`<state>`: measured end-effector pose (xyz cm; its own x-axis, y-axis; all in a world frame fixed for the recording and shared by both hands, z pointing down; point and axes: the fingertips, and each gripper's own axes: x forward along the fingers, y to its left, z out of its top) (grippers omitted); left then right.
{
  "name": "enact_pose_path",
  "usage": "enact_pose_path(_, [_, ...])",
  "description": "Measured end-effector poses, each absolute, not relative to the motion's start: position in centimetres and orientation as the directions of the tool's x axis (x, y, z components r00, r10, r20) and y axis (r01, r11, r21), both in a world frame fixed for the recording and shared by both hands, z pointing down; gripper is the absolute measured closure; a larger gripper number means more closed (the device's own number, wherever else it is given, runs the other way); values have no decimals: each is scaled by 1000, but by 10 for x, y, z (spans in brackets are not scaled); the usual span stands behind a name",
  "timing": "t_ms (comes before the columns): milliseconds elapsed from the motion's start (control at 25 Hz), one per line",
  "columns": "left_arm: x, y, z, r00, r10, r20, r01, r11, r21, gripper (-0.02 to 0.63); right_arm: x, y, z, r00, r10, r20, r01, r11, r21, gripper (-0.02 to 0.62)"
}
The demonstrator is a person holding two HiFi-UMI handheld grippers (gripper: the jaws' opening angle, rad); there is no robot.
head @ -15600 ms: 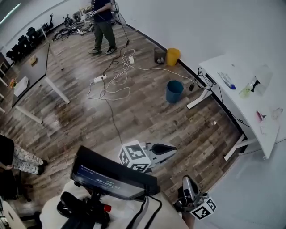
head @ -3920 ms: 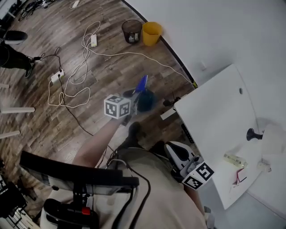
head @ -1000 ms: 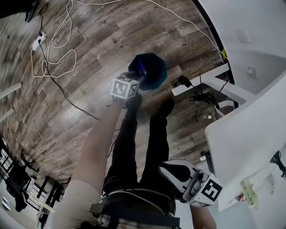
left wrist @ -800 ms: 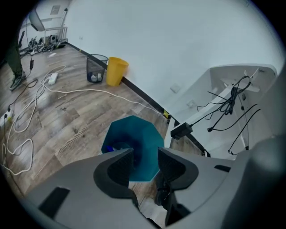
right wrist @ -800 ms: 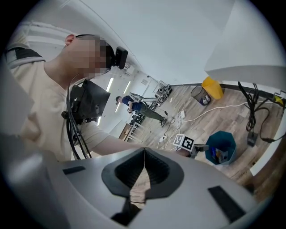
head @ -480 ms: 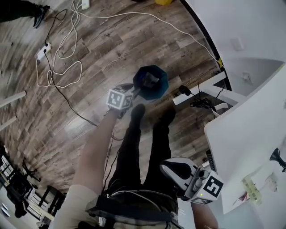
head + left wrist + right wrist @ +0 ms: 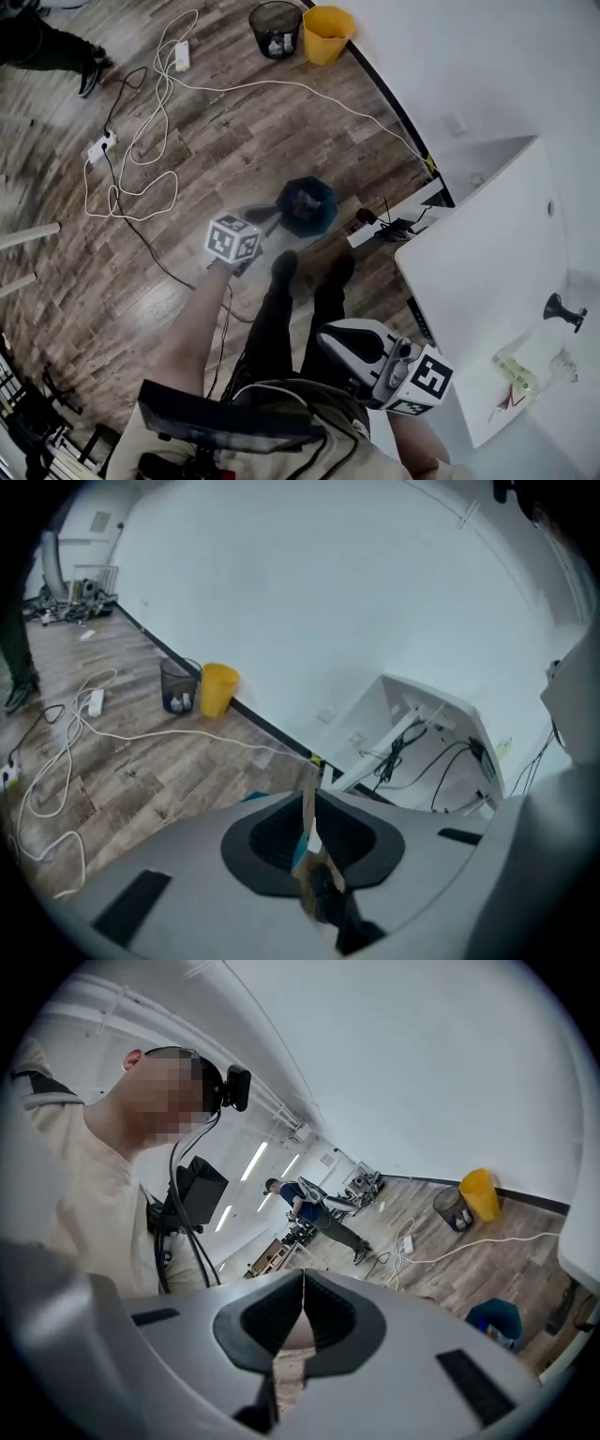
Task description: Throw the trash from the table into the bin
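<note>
Trash sits in the round blue bin (image 7: 307, 206), so the drop looks done. The left gripper (image 7: 307, 791) has just narrowed its fingers to an empty slit; the right gripper (image 7: 302, 1277) is pinched shut on nothing. Next up, I'd say: the clear crumpled wrapper (image 7: 518, 367) on the white counter (image 7: 469, 272).

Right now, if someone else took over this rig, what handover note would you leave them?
Left gripper: empty, near the blue bin on the floor. Its jaws have just been closing, with only a narrow gap left.
Right gripper: shut, empty, low beside the white table.
Done: some trash lies inside the blue bin.
Left: a clear wrapper and a small scrap at the table's near end are not yet binned. The black item there may not be trash.
</note>
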<state>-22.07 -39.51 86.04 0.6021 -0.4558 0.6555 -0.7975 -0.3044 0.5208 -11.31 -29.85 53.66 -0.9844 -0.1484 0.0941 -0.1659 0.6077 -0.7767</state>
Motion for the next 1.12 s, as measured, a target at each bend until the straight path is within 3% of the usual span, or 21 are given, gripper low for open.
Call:
enact_pose_path(120, [-224, -409, 805, 622, -547, 560, -770, -296, 566, 585, -113, -294, 507, -985, -141, 101, -169, 664, -728, 581])
enact_pose_path(320, [-200, -404, 717, 744, -550, 379, -638, -417, 647, 592, -108, -285, 482, -964, -149, 222, -252, 786, -564, 581])
enact_pose_path(560, [-179, -406, 628, 784, -554, 280, -598, -552, 581, 594, -105, -281, 432, -966, -211, 149, -258, 805, -534, 581])
enact_pose_path(880, [-132, -364, 530, 880, -434, 192, -468, -720, 512, 594, -99, -253, 398, -943, -311, 115, -323, 785, -528, 581])
enact_pose_path(1120, [-103, -344, 498, 915, -375, 149, -395, -758, 519, 594, -88, -231, 373, -918, -394, 46, -365, 795, -484, 581])
